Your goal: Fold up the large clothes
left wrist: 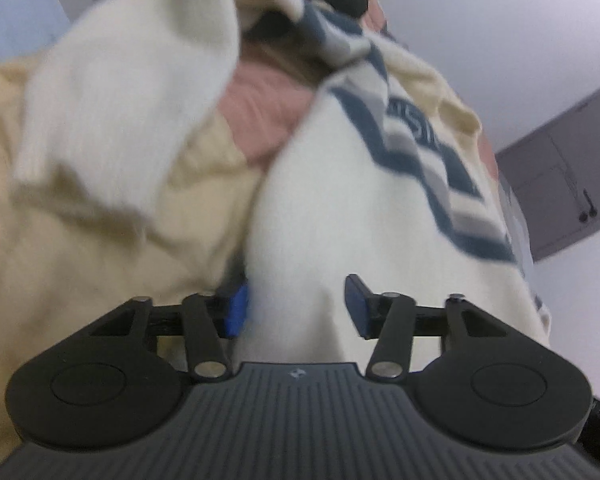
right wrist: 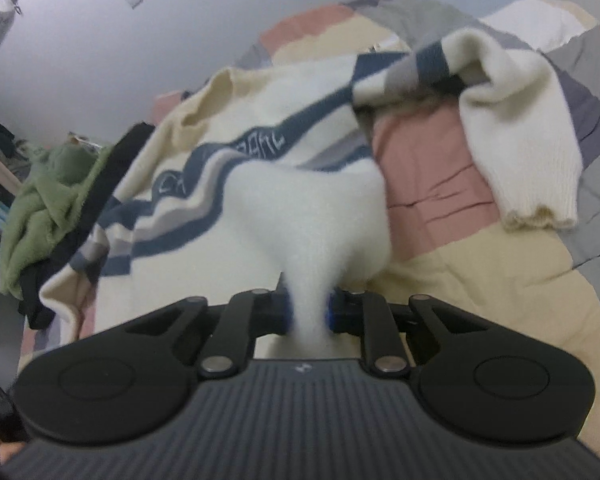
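Your right gripper [right wrist: 309,310] is clamped on a bunched fold of the sweater [right wrist: 172,216], which sprawls mid-frame across the quilt [right wrist: 432,184]. Your left gripper [left wrist: 298,306] stands apart, sweater [left wrist: 308,208] cloth between its jaws.

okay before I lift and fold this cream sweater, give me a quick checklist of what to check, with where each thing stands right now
1. Right gripper has a firm pinch on the cream sweater: ok, fabric is bunched tight between the blue pads.
2. Left gripper has a grip: not ok, the jaws stand apart around a fold of sweater; only one pad seems to touch.
3. Sleeve free to move: ok, it lies loose on the patchwork quilt.
4. Sweater clear of the green garment: cannot tell, a dark strap crosses that edge.
5. Striped front lying flat: not ok, it is rumpled.
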`<state>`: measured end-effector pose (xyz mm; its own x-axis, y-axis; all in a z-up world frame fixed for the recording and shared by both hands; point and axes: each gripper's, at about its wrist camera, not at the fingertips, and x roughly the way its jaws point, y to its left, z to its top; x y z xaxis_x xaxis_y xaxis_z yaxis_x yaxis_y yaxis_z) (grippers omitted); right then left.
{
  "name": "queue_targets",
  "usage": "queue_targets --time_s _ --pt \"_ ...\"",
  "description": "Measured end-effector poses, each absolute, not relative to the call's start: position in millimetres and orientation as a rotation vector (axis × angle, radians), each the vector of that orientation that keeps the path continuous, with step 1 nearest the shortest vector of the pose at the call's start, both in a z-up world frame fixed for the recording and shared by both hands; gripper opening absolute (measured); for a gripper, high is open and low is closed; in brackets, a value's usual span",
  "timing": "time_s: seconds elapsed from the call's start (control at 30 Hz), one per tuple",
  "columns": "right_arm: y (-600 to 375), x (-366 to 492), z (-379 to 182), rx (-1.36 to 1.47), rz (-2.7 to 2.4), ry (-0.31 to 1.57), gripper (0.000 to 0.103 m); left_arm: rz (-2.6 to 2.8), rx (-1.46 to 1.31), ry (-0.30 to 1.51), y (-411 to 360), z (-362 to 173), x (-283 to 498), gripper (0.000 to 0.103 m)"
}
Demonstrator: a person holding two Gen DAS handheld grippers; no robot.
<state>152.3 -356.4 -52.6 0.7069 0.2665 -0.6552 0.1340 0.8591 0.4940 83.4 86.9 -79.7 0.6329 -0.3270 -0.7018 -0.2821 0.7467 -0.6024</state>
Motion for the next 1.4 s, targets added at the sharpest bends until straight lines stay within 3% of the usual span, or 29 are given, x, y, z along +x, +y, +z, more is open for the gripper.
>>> queue_targets --time_s 0.07,0.1,0.37,0.63,0.73,0.77,0.8,0.9,0.97,1.07,1.33,1.4 --pt "-353.5 152.6 -50.5 0.515 0.075 0.786 0.018 -0.062 -0.734 0.94 78.6 -80.6 84.0 0.025" --pt "-353.5 152.8 -49.5 0.504 0.075 0.785 0.018 -0.065 -0.712 0.937 75.6 -78.0 83.5 0.022" --pt "-354.5 150.7 -34.6 0.45 0.115 0.884 0.018 -0.105 -0.705 0.852 81.7 -31.8 58.1 0.018" --pt "-330.7 160.0 -47.5 0.261 0.125 1.076 0.019 -0.029 -0.622 0.971 82.5 -36.1 56.1 0.019" --pt "-328.2 162.1 -49.0 0.244 0.116 1.076 0.021 -0.021 -0.626 0.972 82.8 -38.3 57.5 0.022" --pt "-328.8 161.3 -48.2 0.253 0.119 1.069 0.021 -0.015 -0.623 0.969 83.1 -37.2 57.6 0.029" --pt "-329.9 160.6 -46.5 0.262 0.122 1.063 0.023 0.0 -0.611 0.971 83.5 -36.0 56.3 0.044" --pt "-335.3 154.8 -35.3 0.304 0.133 1.031 0.024 0.033 -0.564 0.925 85.2 -23.9 52.6 0.06" --pt "-336.9 151.2 -27.1 0.311 0.135 1.001 0.028 0.04 -0.542 0.885 84.3 -12.6 52.8 0.062" --pt "-339.0 148.5 -16.4 0.331 0.136 0.951 0.048 0.032 -0.497 0.823 75.1 4.6 53.7 0.064" --pt "-329.8 158.0 8.5 0.327 0.119 0.827 0.052 -0.043 -0.333 0.666 27.4 46.5 74.0 0.068" --pt "-329.5 156.3 20.5 0.294 0.101 0.757 0.063 -0.082 -0.329 0.661 15.5 45.5 81.1 0.069"
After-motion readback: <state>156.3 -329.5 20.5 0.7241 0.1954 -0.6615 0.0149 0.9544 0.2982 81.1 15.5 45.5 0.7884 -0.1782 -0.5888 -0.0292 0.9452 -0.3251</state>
